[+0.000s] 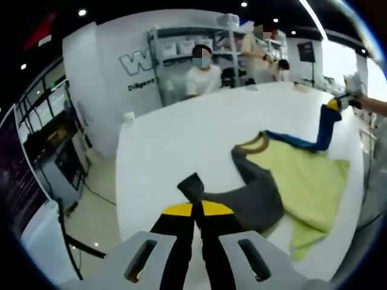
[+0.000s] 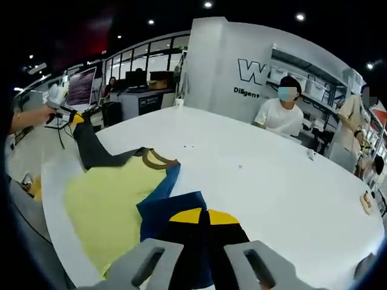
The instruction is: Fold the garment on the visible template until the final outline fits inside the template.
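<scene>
A long-sleeved shirt lies on the white table [image 1: 181, 139], its yellow-green body [image 1: 305, 181] flat and a brown collar [image 1: 254, 144] showing. My left gripper [image 1: 197, 228] is shut on the yellow cuff [image 1: 196, 209] of the grey sleeve [image 1: 257, 196] and holds it stretched off the body. The blue sleeve [image 1: 325, 128] rises to my right gripper [image 1: 346, 100] at the far right. In the right gripper view, my right gripper [image 2: 204, 232] is shut on the blue sleeve's yellow cuff [image 2: 199, 216]. Beyond the shirt body [image 2: 106, 199], the left gripper [image 2: 60, 109] holds up the grey sleeve [image 2: 91, 148].
A person in white [image 1: 202, 75] sits at the table's far side, and another stands behind [image 1: 257, 51]. A small white cup [image 1: 128, 116] stands at a table corner. A small object [image 2: 366, 202] lies near the table's right edge. Desks with monitors [image 2: 81, 87] stand beyond.
</scene>
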Available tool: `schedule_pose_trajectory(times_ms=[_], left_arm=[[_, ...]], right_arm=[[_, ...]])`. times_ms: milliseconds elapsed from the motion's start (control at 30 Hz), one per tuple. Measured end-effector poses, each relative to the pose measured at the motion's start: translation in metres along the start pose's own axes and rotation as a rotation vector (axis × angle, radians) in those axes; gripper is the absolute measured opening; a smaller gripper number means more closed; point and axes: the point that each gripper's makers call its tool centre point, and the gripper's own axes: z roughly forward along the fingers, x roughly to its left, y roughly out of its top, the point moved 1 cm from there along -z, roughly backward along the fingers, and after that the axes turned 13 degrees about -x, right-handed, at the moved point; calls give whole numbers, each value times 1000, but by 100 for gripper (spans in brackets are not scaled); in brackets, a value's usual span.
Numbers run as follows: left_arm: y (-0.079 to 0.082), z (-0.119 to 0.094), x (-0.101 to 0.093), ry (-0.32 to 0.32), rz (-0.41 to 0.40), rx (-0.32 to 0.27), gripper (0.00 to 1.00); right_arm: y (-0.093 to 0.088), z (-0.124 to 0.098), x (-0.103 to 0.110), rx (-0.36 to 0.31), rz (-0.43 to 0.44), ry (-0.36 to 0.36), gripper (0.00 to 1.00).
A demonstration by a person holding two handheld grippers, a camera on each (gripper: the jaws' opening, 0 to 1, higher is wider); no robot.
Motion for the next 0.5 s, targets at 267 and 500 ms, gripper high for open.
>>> schedule_pose_trajectory(times_ms=[267, 500], left_arm=[[-5, 9, 38, 71, 13, 24, 0], [-8, 12, 63, 167, -12, 32, 0]], right_arm=[[9, 13, -35, -2, -12, -60, 0], [3, 24, -75, 0, 33, -145, 0]])
